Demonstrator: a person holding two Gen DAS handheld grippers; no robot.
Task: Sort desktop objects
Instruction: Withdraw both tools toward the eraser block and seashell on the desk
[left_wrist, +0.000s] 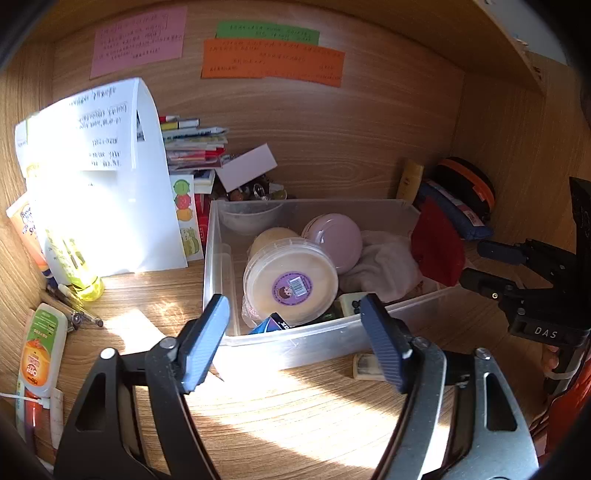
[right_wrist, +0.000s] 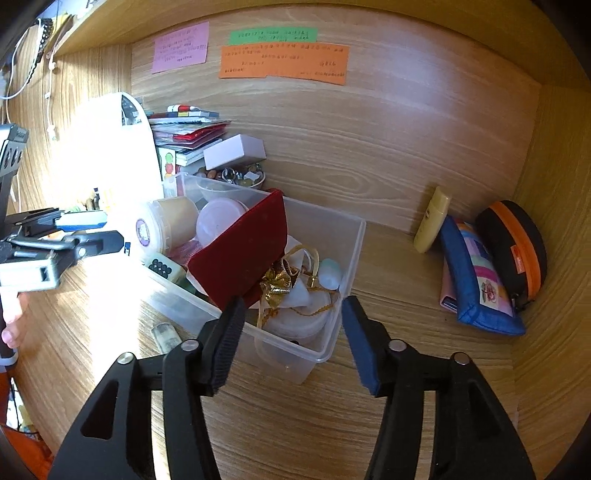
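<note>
Red pouch (right_wrist: 242, 254) leans on clear bin (right_wrist: 352, 236) rim, long edge slanting up toward back wall, dead ahead of right gripper (right_wrist: 291, 343).

Right gripper: half open, nothing between pads, nearer pouch.

Left gripper (left_wrist: 295, 339): spread wider, empty, facing bin front, round tub (left_wrist: 291, 280) ahead.

Right view alone shows gold ribbon (right_wrist: 279, 284) under pouch; left view alone shows tubes (left_wrist: 40, 354) along left wall.

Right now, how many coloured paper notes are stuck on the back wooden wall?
3: a pink note at the left, a green note to its right, and an orange note directly below the green one, slightly overlapping it.
</note>
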